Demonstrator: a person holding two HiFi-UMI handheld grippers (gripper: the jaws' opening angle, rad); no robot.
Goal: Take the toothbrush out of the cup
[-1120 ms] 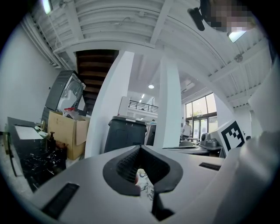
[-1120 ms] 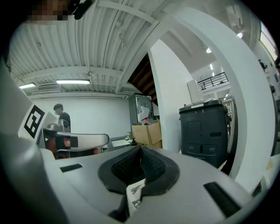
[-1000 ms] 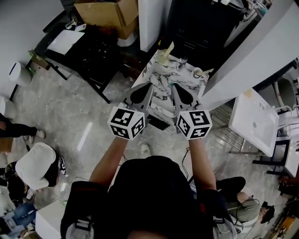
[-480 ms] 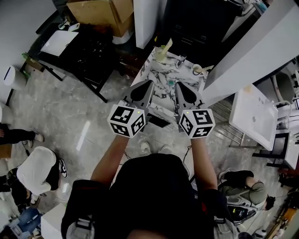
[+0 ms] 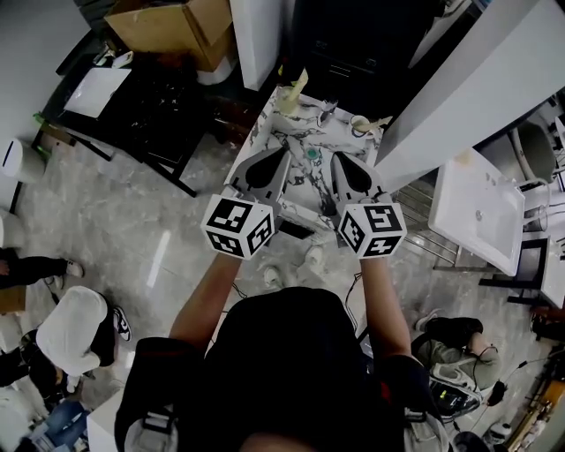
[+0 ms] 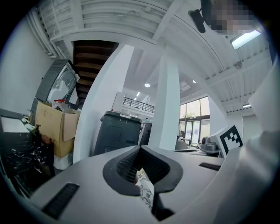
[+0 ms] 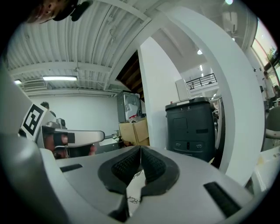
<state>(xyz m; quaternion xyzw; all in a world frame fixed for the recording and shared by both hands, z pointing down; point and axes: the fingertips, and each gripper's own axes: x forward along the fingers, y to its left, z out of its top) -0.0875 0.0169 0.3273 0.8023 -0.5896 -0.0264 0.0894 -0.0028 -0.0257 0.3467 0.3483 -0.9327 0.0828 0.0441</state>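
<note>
Pale grey polished stone floor (image 5: 124,221) spreads underfoot, catching streaks of light. A brown cardboard box (image 5: 163,26) stands open by a black work table (image 5: 163,115), near a narrow white table with dark marble veining (image 5: 296,146). Beside that a broad white slanted beam (image 5: 494,79) cuts across, and a white rectangular washbasin (image 5: 477,212) sits on a dark frame just past it. Overhead runs a white ribbed ceiling (image 6: 109,17) with a bright rectangular light panel (image 6: 245,39). A dark wooden staircase underside (image 6: 94,52) shows behind a square white pillar (image 6: 168,105). A dark grey plastic bin (image 7: 190,127) stands near it, and tall glazed windows (image 6: 192,120) let in daylight at the far end.
</note>
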